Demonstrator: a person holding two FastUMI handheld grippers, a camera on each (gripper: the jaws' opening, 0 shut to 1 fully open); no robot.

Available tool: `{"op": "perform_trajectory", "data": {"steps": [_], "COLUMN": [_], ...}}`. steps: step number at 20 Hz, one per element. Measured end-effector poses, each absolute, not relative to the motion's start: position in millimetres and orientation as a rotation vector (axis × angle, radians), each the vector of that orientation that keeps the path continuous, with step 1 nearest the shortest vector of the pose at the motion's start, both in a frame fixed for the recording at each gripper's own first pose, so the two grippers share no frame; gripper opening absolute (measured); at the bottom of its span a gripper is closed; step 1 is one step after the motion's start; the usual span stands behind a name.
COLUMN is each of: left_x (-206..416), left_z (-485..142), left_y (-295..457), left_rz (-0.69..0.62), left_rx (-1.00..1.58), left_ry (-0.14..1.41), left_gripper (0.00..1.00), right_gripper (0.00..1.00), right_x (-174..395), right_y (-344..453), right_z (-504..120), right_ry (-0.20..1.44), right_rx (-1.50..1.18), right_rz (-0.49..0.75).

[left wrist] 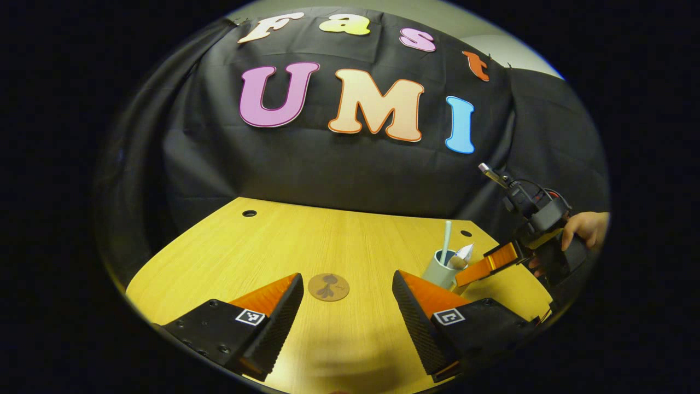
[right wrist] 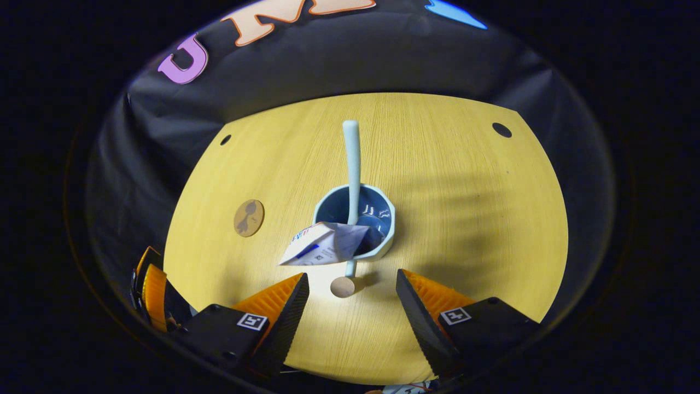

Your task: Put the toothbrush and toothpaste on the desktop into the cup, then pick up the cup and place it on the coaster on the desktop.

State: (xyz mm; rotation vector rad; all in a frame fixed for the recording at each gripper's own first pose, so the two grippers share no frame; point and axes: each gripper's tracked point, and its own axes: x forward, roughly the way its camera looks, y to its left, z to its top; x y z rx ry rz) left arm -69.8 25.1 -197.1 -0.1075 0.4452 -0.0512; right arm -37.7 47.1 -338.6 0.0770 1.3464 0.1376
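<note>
Both grippers, right gripper (right wrist: pixel 350 293) and left gripper (left wrist: pixel 347 298), gape empty; grabbing the cup (right wrist: pixel 355 227) at frame centre could snag the overhanging toothpaste (right wrist: pixel 328 246) and tip it.

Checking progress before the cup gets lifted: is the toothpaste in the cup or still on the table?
In the cup: the toothpaste sticks out over its rim, beside the toothbrush.

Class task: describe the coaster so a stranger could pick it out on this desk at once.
Start at the wooden desk. Left of the cup lies the coaster, apart from it. It is the one flat brown disc with a dark figure on it, unlike the two dark holes near the desk's far edge.
</note>
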Motion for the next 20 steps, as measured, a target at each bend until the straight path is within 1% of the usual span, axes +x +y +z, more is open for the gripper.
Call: {"op": "perform_trajectory", "data": {"steps": [1,2,3,4,5,7,8,10,13,14,18,20], "left_x": [-73,-75,-78,-79,-81,-82,-84,-86,-89,-90,-90,-90], "left_z": [-197,-197,-198,-197,-196,-195,-196,-197,-203,-204,-208,-210], "left_y": [31,36,42,47,52,61,65,71,72,72,72,72], "left_rz": [-0.047,-0.04,-0.035,-0.029,-0.023,-0.008,0.0,0.01,0.015,0.015,0.015,0.014], "left_rx": [-0.106,-0.101,-0.096,-0.094,-0.092,-0.089,-0.088,-0.094,-0.102,-0.101,-0.107,-0.11], "left_ry": [0.446,0.448,0.448,0.448,0.446,0.442,0.442,0.445,0.46,0.463,0.476,0.479], "left_gripper": [0.95,0.95,0.95,0.95,0.95,0.95,0.95,0.95,0.95,0.95,0.95,0.95], "right_gripper": [0.99,0.94,0.99,0.99,0.94,0.94,1.0,1.0,0.89,0.74,0.35,0.33], "right_x": [-36,-34,-33,-33,-33,-34,-36,-35,-34,-35,-38,-41], "right_y": [50,51,54,55,55,58,58,57,44,40,41,39], "right_z": [-345,-351,-356,-361,-366,-377,-380,-386,-394,-392,-397,-400], "right_ry": [1.359,1.373,1.39,1.406,1.429,1.467,1.48,1.496,1.498,1.502,1.501,1.5], "right_rx": [0.067,0.056,0.049,0.044,0.035,0.03,0.026,0.006,-0.052,-0.056,-0.098,-0.117], "right_rz": [0.132,0.126,0.122,0.119,0.111,0.114,0.109,0.106,0.089,0.09,0.124,0.144]}}
